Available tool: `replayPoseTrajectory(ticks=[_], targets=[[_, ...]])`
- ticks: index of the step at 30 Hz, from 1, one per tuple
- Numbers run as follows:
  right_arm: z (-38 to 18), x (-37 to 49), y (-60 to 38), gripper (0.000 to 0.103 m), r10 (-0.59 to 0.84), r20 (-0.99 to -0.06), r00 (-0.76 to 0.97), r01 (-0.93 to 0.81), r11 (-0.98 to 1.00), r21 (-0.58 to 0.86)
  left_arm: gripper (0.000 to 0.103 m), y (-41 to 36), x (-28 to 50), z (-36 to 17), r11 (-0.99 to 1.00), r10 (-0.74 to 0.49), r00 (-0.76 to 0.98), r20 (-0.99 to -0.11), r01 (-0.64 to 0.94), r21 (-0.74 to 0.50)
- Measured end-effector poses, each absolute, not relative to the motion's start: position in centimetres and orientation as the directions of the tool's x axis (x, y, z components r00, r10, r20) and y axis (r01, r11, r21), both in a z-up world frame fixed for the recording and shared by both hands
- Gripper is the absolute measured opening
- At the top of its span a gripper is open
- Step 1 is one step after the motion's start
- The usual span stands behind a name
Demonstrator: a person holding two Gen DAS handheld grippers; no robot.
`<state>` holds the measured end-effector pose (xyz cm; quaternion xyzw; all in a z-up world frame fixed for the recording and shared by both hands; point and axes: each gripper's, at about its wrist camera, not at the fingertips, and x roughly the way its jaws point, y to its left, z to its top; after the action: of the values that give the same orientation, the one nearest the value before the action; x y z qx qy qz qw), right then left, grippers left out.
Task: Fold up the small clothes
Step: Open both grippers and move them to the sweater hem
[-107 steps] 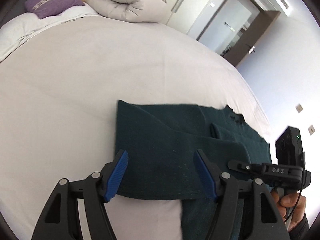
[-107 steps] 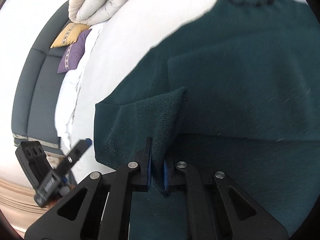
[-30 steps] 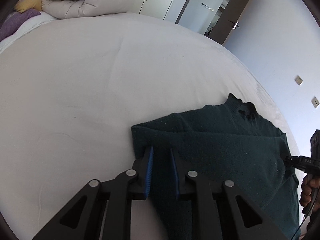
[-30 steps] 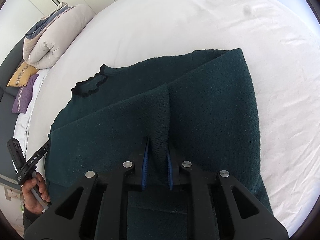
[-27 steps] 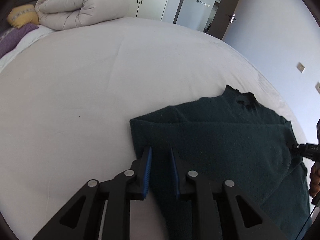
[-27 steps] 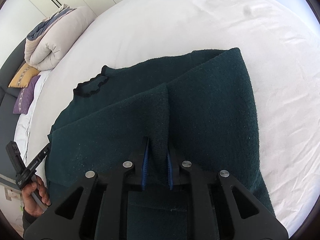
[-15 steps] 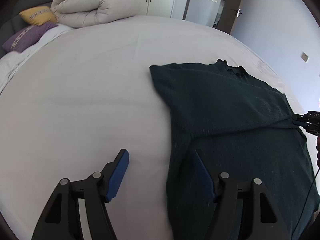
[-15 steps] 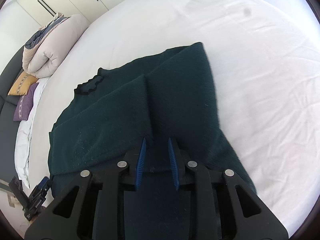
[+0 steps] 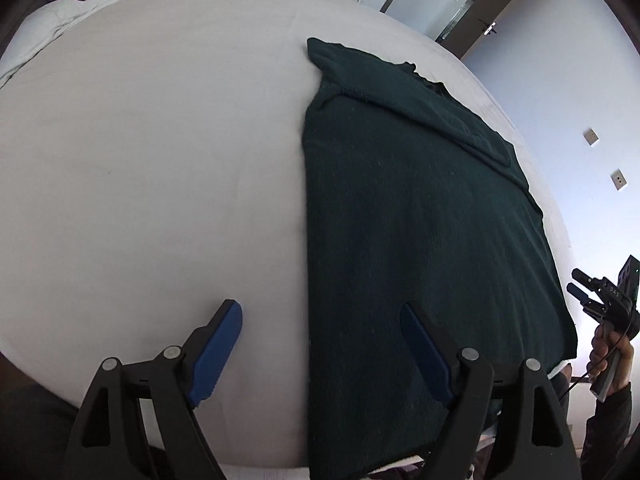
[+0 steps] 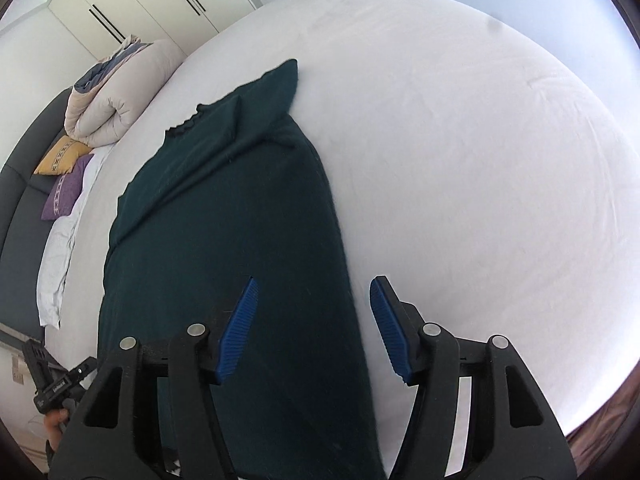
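So the bed (image 9: 140,140) takes up pretty much everything in both views, with a plain white sheet pulled mostly smooth and just a few faint creases toward its right side in the right wrist view. Lying on it is the dark green sweater (image 9: 420,220), stretched lengthwise from the near edge of the bed up toward the middle. Both sleeves are folded in across the body, so it's a long narrow strip with fairly straight side edges. The frilly dark collar (image 10: 186,122) sits at the far end, and the hem end runs down to the near edge of the bed and out of sight under the grippers.

Way at the far edge of the bed there's a rolled beige duvet (image 10: 116,92) with a blue-grey layer showing on top. Next to it, against a dark headboard (image 10: 24,200), sit a purple cushion (image 10: 66,194) and a yellow cushion (image 10: 60,156), touching each other.

The left gripper (image 9: 322,350) is spread wide and holding nothing. Its blue pads straddle the sweater's left edge, one over bare sheet and one over the knit. I can't tell if it's touching the fabric or just above it. The right gripper (image 10: 314,330) is also spread wide and empty, straddling the sweater's right edge the same way, left pad over the knit, right pad over the sheet.
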<state>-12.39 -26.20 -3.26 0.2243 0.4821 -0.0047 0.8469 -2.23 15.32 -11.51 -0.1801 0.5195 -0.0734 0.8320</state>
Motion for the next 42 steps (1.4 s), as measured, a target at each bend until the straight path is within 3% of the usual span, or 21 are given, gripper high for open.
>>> replayPoseTrajectory(ticks=[7,18,25,31,37,42], targets=[[-5.5,-18.8,-27.3,0.057,0.246,-0.823,0.513,0.215,0.891,0.400,0.082,15.4,-4.4,-11.7,0.887,-0.384,0.414,-0.825,-0.082,-0.454],[-5.4,-20.6,-25.9,0.057,0.348,-0.802,0.485,0.164,0.865,0.474,0.080,15.0,-5.4,-12.4,0.857,-0.460,0.339,-0.821,-0.072,-0.510],[-5.8,-20.9,-27.1,0.057,0.426,-0.754,0.501,0.195,0.793,0.578,0.060,15.7,-5.7,-13.1,0.793,-0.553,0.290,-0.781,-0.106,-0.600],[-6.0,-20.7,-27.2,0.057,0.448,-0.736,0.507,0.198,0.771,0.606,0.059,16.1,-6.0,-13.7,0.741,-0.599,0.299,-0.743,-0.145,-0.656],[-6.1,-21.1,-27.7,0.054,0.472,-0.718,0.512,0.211,0.741,0.637,0.036,16.6,-6.2,-14.3,0.720,-0.612,0.294,-0.734,-0.175,-0.671],[-6.2,-21.2,-28.1,0.054,0.476,-0.715,0.512,0.225,0.729,0.647,0.025,16.1,-6.2,-14.2,0.744,-0.587,0.285,-0.758,-0.178,-0.644]])
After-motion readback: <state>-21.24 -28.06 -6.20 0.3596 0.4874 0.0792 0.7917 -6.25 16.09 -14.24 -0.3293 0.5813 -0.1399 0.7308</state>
